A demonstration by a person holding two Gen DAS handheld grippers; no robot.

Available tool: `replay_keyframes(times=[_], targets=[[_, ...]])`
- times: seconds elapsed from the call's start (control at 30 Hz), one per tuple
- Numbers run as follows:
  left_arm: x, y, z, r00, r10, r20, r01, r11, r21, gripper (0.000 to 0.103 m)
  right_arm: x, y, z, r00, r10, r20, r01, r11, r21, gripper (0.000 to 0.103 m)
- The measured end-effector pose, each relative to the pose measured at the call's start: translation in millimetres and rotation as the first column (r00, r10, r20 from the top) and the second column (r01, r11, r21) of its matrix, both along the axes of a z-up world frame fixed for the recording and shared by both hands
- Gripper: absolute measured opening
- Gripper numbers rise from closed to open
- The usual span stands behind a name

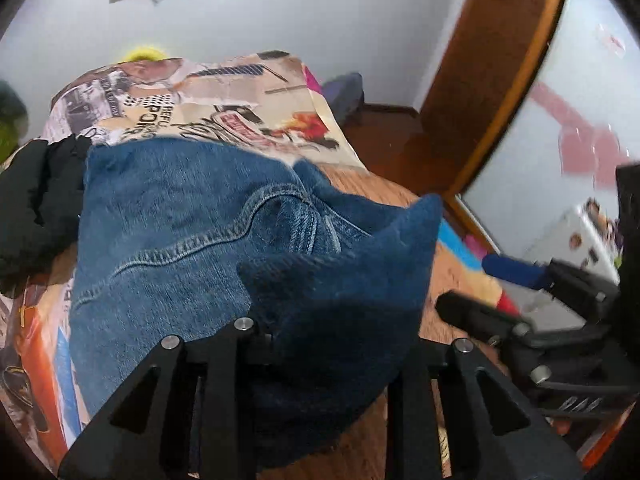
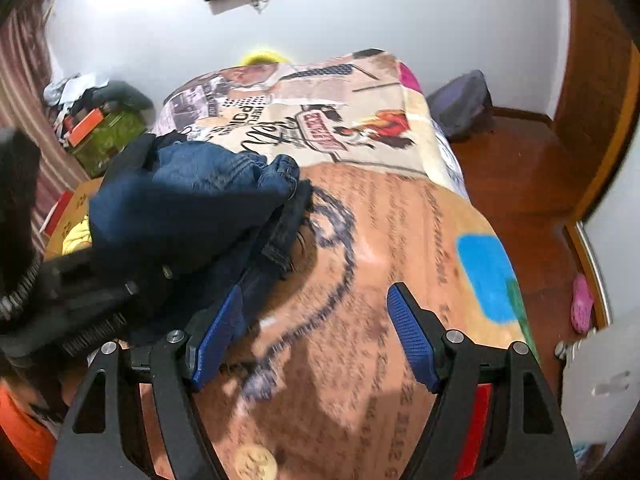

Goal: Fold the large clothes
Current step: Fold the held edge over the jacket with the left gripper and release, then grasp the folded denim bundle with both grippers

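blue jeans (image 1: 192,216) are seen from the left wrist lying on a printed bedspread (image 1: 240,96), a dark garment (image 1: 32,208) just beside them at the picture's left. a fold of denim is bunched over the left gripper (image 1: 320,344), hiding its fingertips; the cloth appears clamped between narrowly set jaws. the fold is best carried low and laid square over the jeans before release.

from the right wrist, the jeans (image 2: 192,192) are heaped to the picture's left of the right gripper (image 2: 316,340), whose blue pads (image 2: 412,336) stand wide apart over bare bedspread (image 2: 400,216), nothing between them. it is judged free to pin or smooth the jeans' near edge.
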State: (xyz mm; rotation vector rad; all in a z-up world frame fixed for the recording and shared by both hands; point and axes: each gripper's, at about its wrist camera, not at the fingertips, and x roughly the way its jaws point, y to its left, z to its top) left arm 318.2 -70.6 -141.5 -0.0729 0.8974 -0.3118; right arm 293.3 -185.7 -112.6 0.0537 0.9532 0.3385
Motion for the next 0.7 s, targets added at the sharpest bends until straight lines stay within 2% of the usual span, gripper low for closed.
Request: replay_keyframes(times=[0.07, 0.17, 0.3, 0.43, 0.57, 0.7], targets=[[-6, 2, 1, 1.0, 0.004, 0.008, -0.004, 1.0, 0.011, 0.033, -7, -7, -1, 1.0, -0.002, -0.006, 0.002, 1.0, 0.005, 0.072], [-12, 6, 5, 0.999, -0.03, -0.02, 0.029, 0.999, -0.038, 0.055, -19, -11, 6, 1.0, 0.001, 0.002, -0.001, 1.0, 0.009, 0.072], [-32, 8, 20, 0.998, -0.057, 0.014, 0.057, 0.998, 0.0, 0.056, -31, -15, 27, 0.999, 0.01, 0.045, -0.011, 1.0, 0.024, 0.072], [-45, 21, 43, 0.996, -0.055, 0.069, 0.056, 0.998, -0.012, 0.056, -31, -9, 40, 0.996, 0.01, 0.093, -0.015, 0.998, 0.053, 0.072], [-53, 50, 69, 0.989, -0.011, 0.149, 0.014, 1.0, -0.02, 0.061, -26, 7, 49, 0.991, 0.031, 0.127, -0.041, 0.996, 0.075, 0.072], [-46, 83, 73, 0.983, 0.059, 0.173, -0.059, 0.998, -0.004, 0.064, -18, 33, 54, 0.986, 0.078, 0.146, -0.088, 0.994, 0.063, 0.072]])
